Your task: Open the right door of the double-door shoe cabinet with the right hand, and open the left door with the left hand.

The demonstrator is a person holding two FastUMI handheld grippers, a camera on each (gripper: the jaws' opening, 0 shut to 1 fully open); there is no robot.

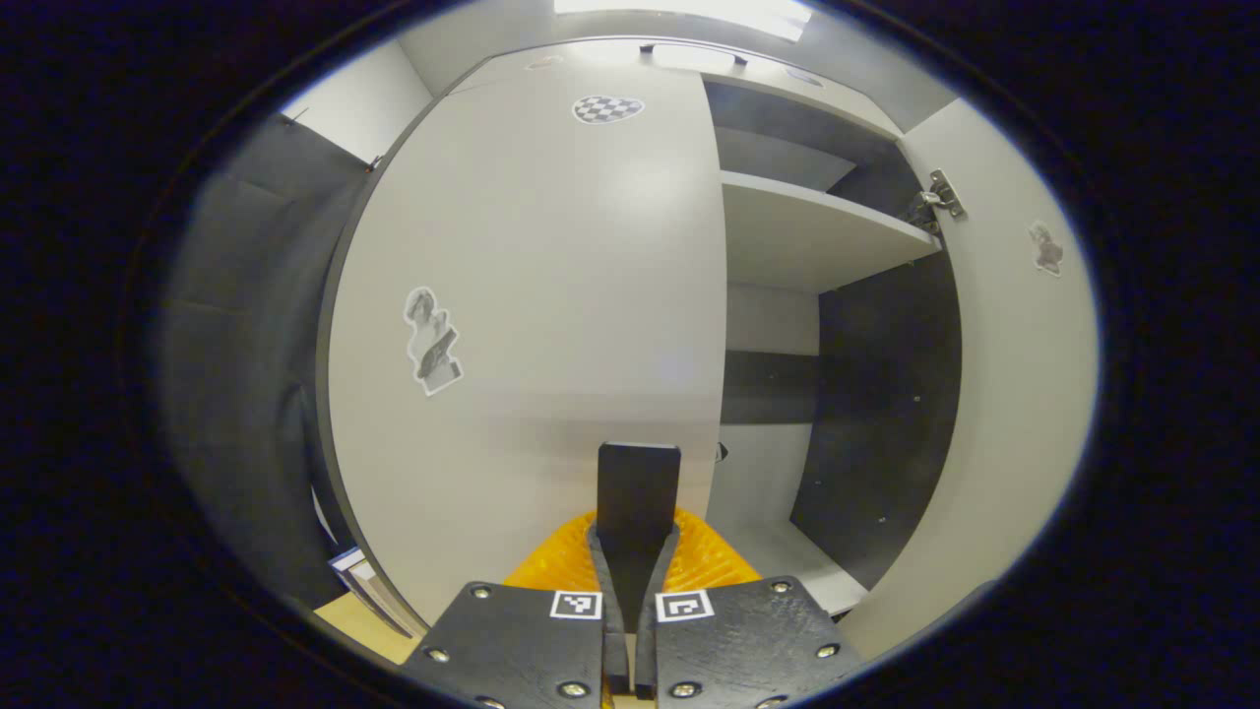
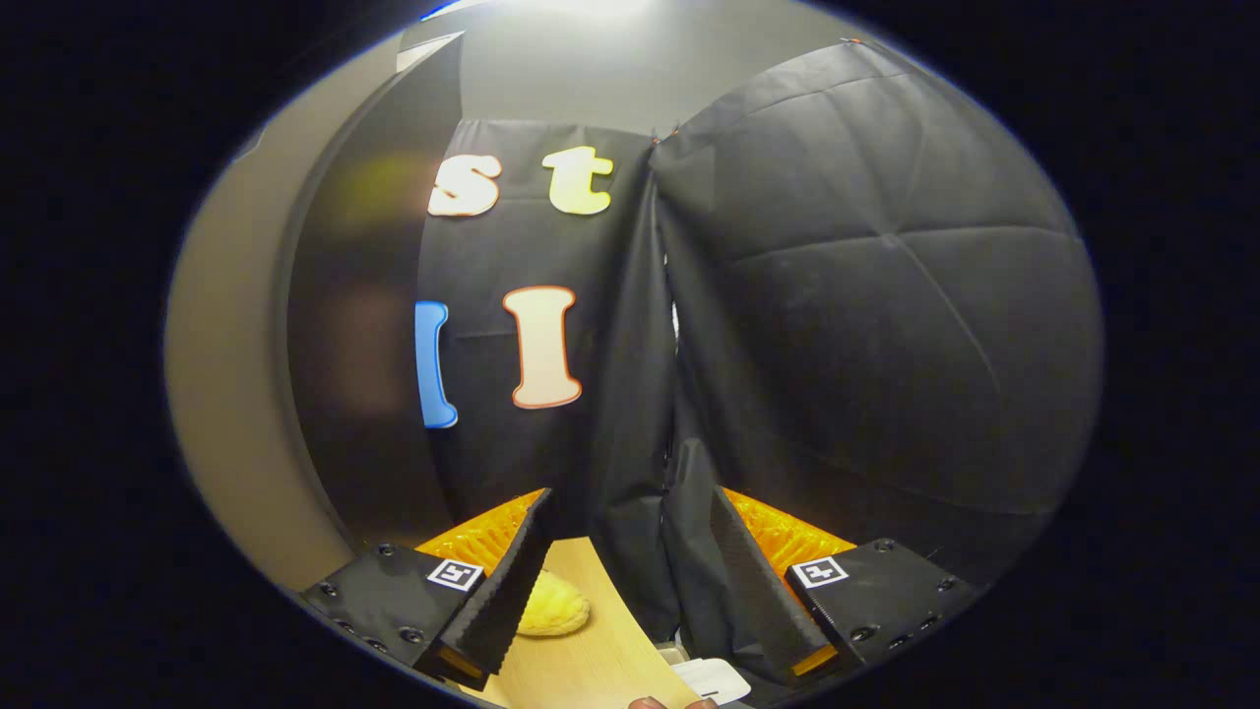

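Cabinet doors: left door (image 1: 532,295) of the shoe cabinet faces the camera in the left gripper view, closed or nearly so, its free right edge meeting the open compartment. Right door (image 1: 1014,394) is swung wide, hinge (image 1: 935,202) exposed, shelf (image 1: 817,231) and dark interior visible between the doors. Left tool (image 1: 638,473) points at the left door's lower right edge, fingers pressed together, gripping nothing. Right tool (image 2: 630,561) is spread apart, empty, aimed at the booth wall above a wooden worktop (image 2: 591,650) with a yellow object (image 2: 556,603).
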